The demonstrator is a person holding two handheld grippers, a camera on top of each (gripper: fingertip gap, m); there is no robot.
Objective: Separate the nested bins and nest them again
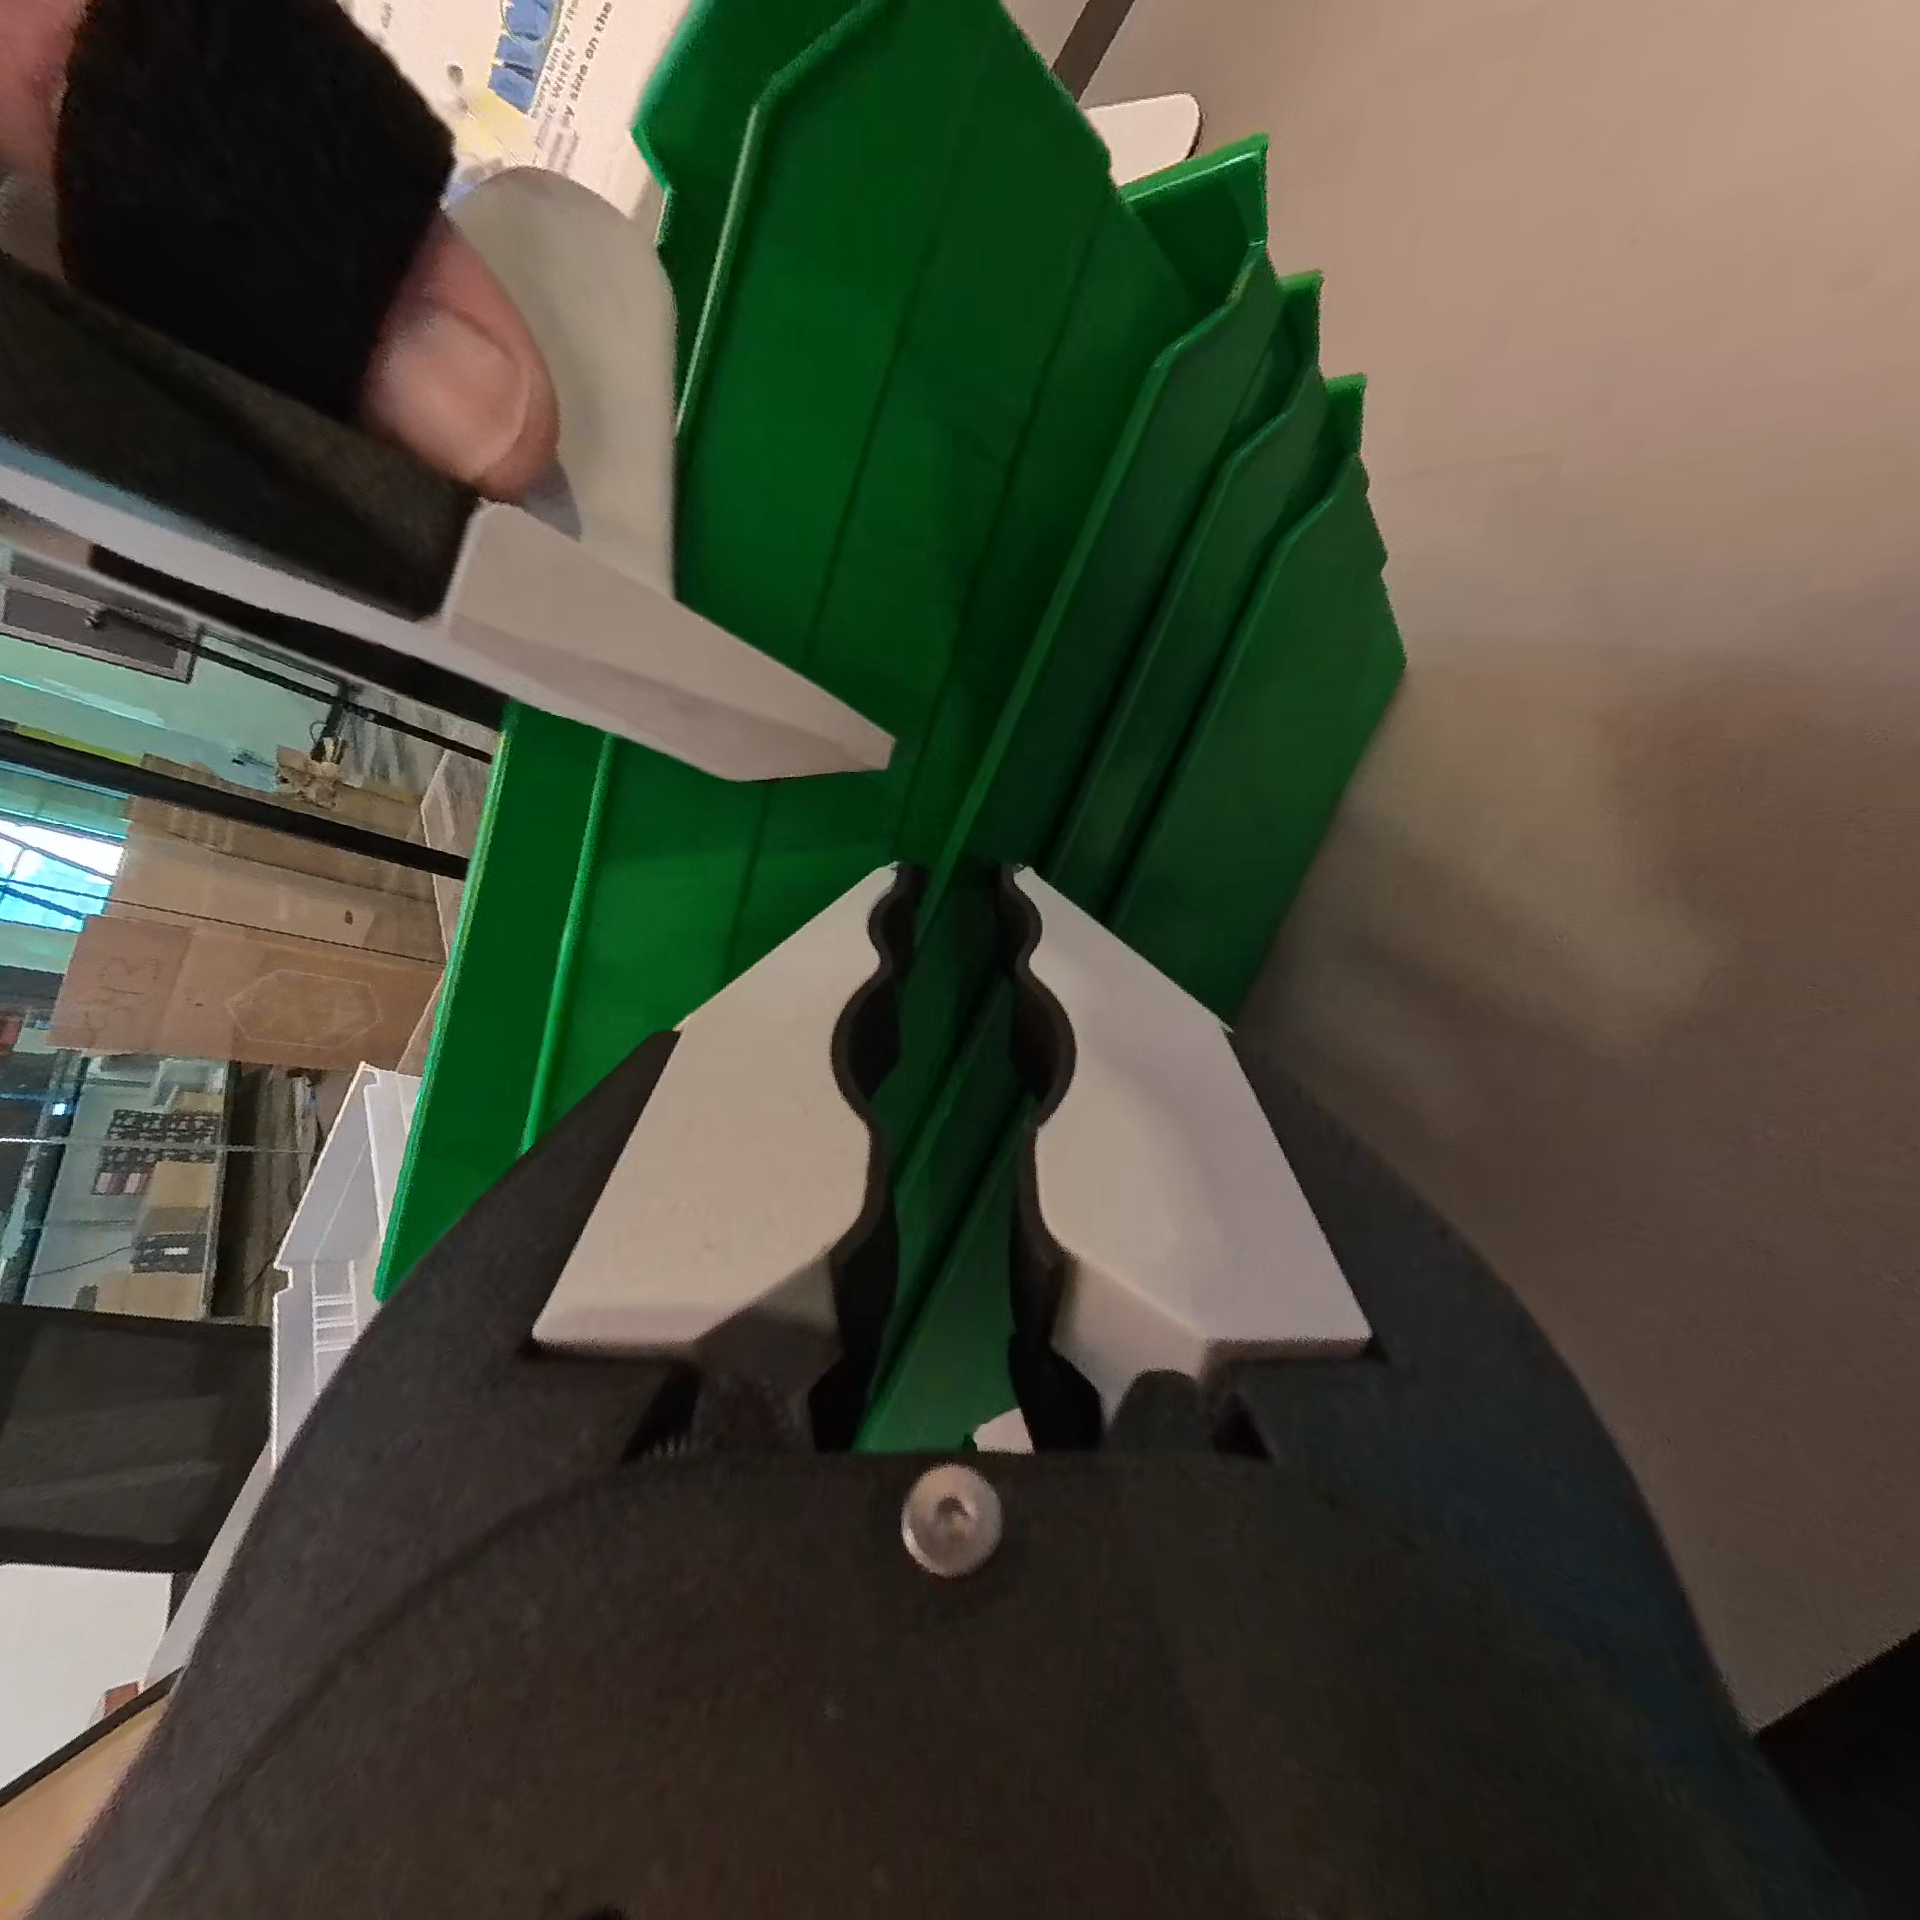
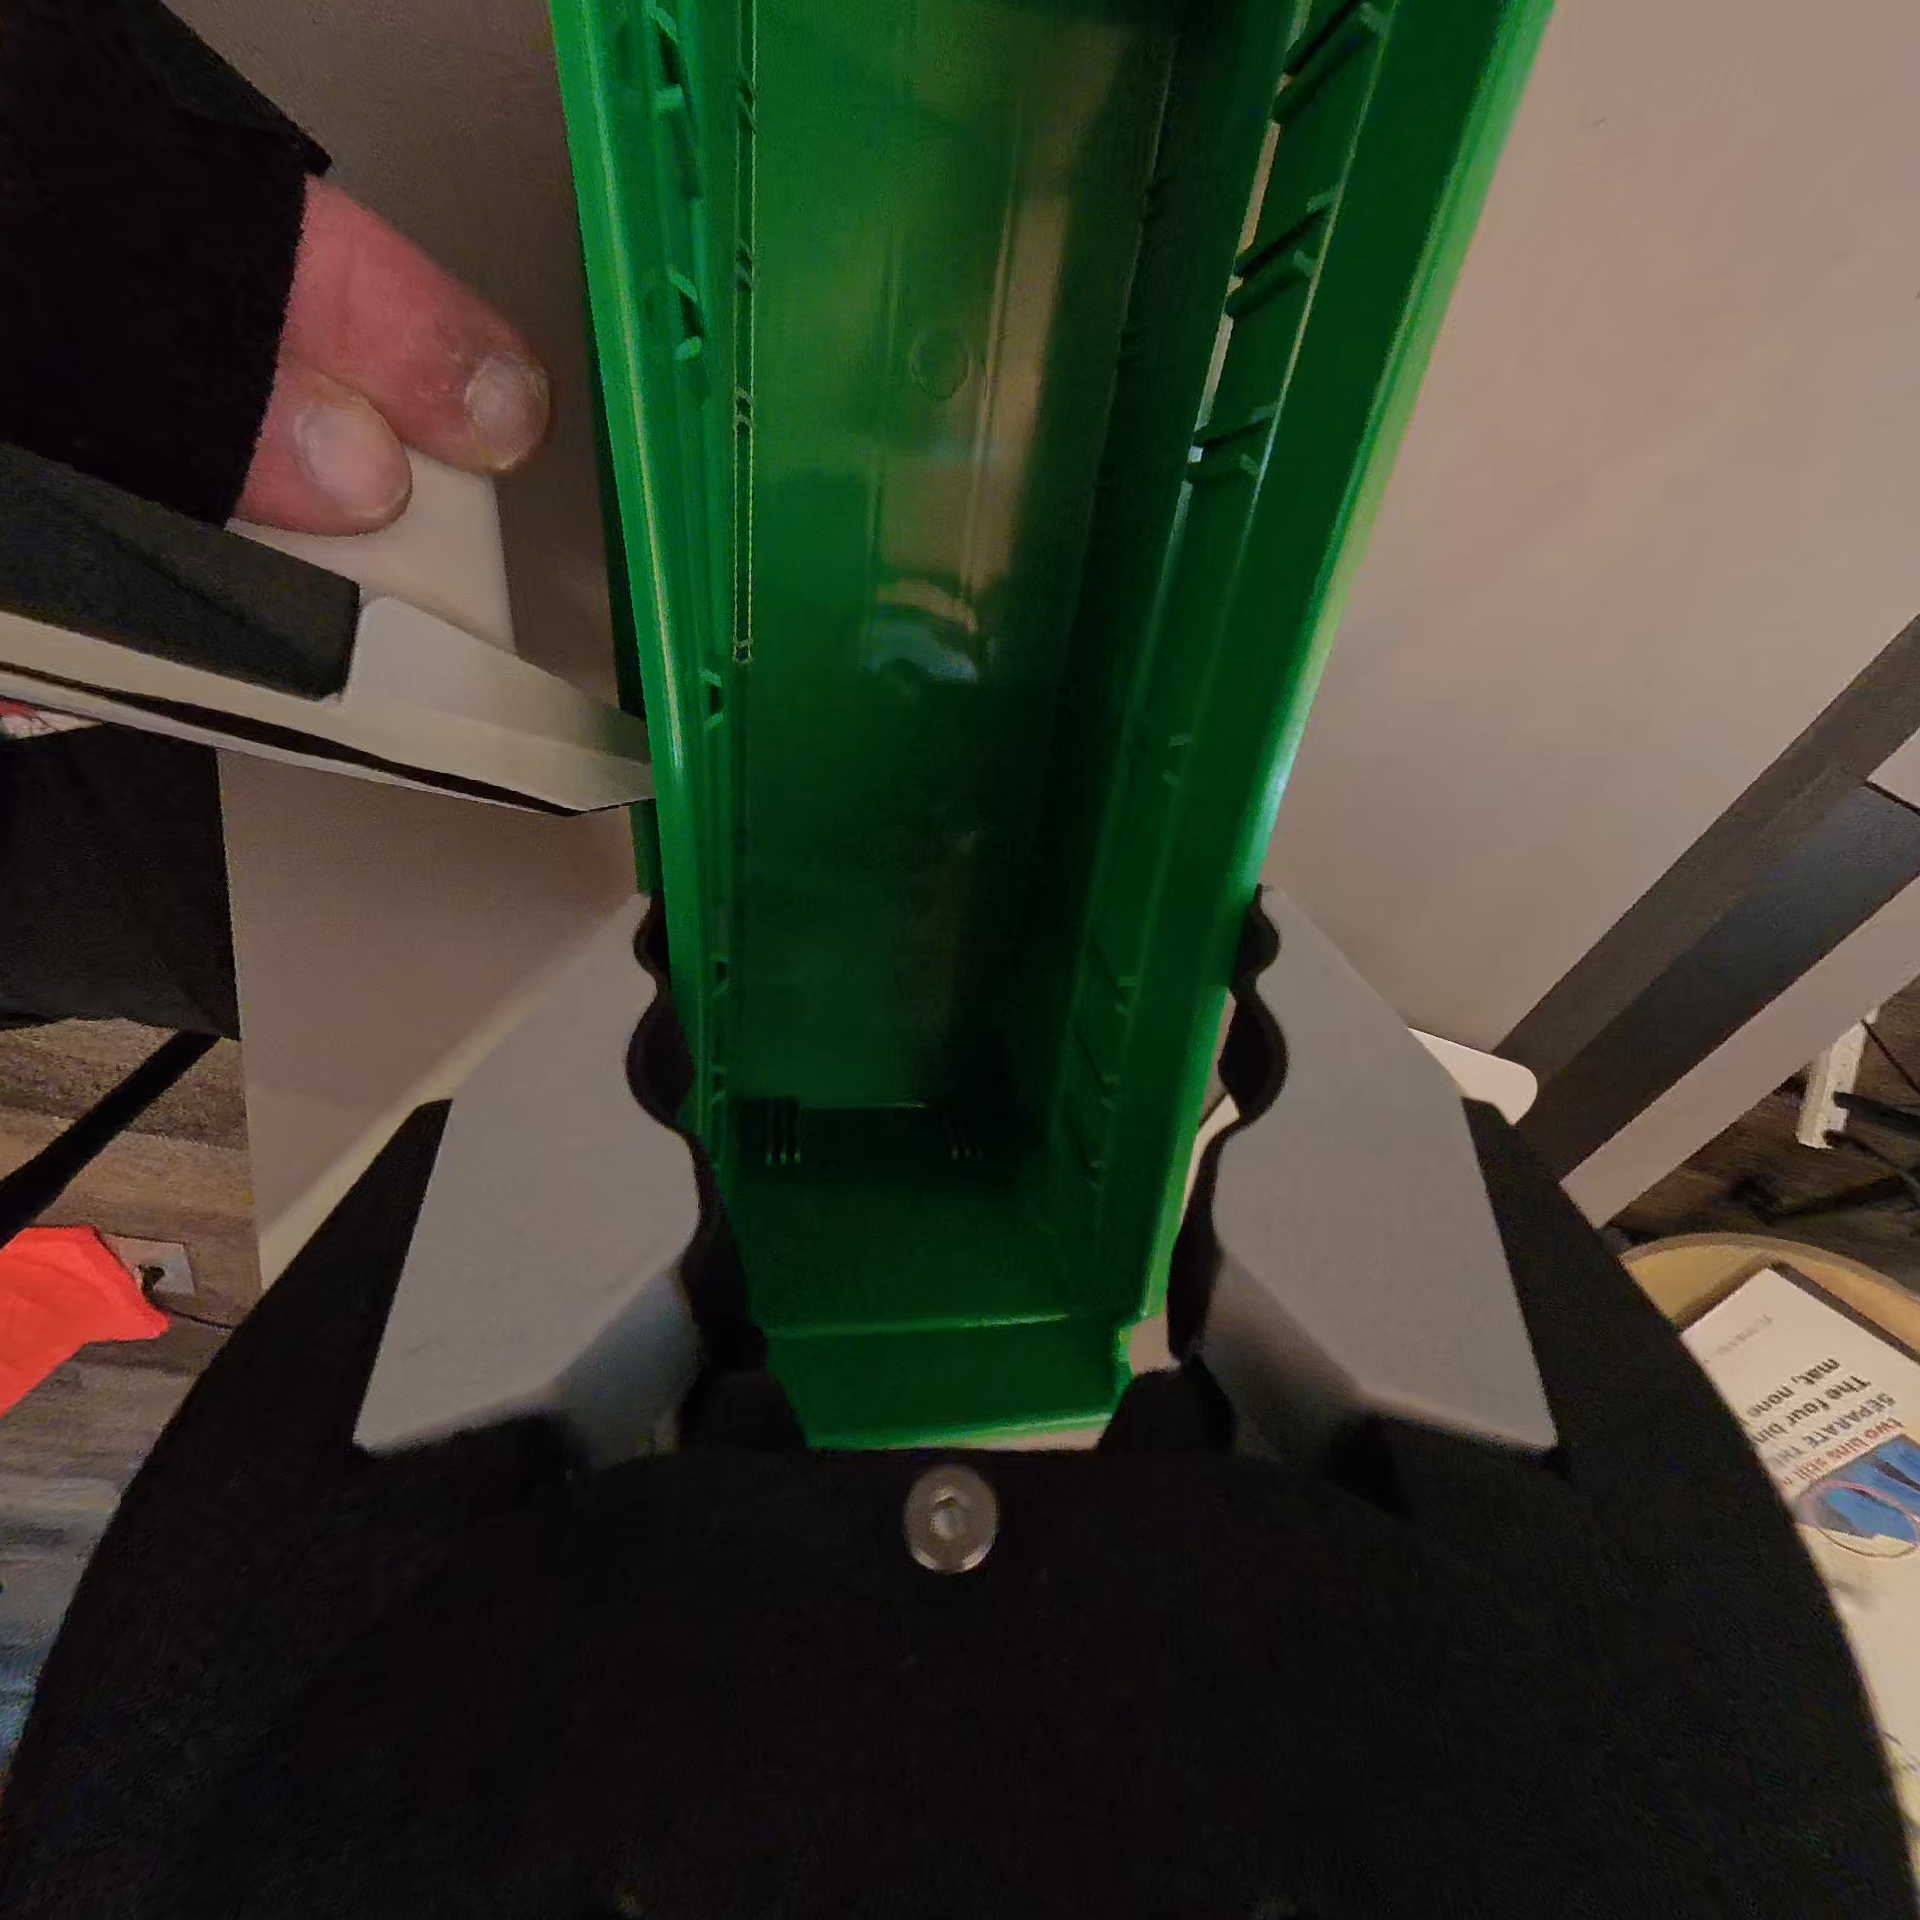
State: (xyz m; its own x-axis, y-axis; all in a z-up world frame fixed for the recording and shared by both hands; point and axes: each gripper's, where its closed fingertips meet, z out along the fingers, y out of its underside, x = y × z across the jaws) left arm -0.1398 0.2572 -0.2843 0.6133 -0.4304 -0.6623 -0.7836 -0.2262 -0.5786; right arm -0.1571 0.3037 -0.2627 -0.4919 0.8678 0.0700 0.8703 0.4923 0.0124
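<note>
Left wrist view first: the left gripper (image 1: 951, 883) is clamped on a thin green edge, a rim or wall of the bins (image 1: 914, 499), with the plastic running right down the channel between its dark wavy pads. Ahead of it the green stack fans out, several nested layers stepping off to the right against the beige table (image 1: 1558, 831). Upper left, the right gripper (image 1: 873, 753) shows as a white wedge finger touching the stack's side, and a hand (image 1: 457, 364) in a black fingerless glove sits behind it. Far left it's cardboard boxes (image 1: 239, 935) and shelving, pretty blurry.

Right wrist view: the right gripper (image 2: 951, 925) is spread wide and grasping one bin (image 2: 914, 520) across its full width, one pad on each outer wall. You look straight into the open bin, floor and ribbed inner walls running away from the camera. On the left, the left gripper (image 2: 623, 769) pokes its white fingertip against the bin's left rim, with a gloved hand (image 2: 395, 416) just behind it. Whether that rim belongs to the same bin or a nested one, I can't tell from this angle.

Down the right edge there's a printed sheet (image 2: 1829, 1455) and a dark table leg (image 2: 1714, 883). Something orange (image 2: 62, 1320) lies on the floor, lower left.
</note>
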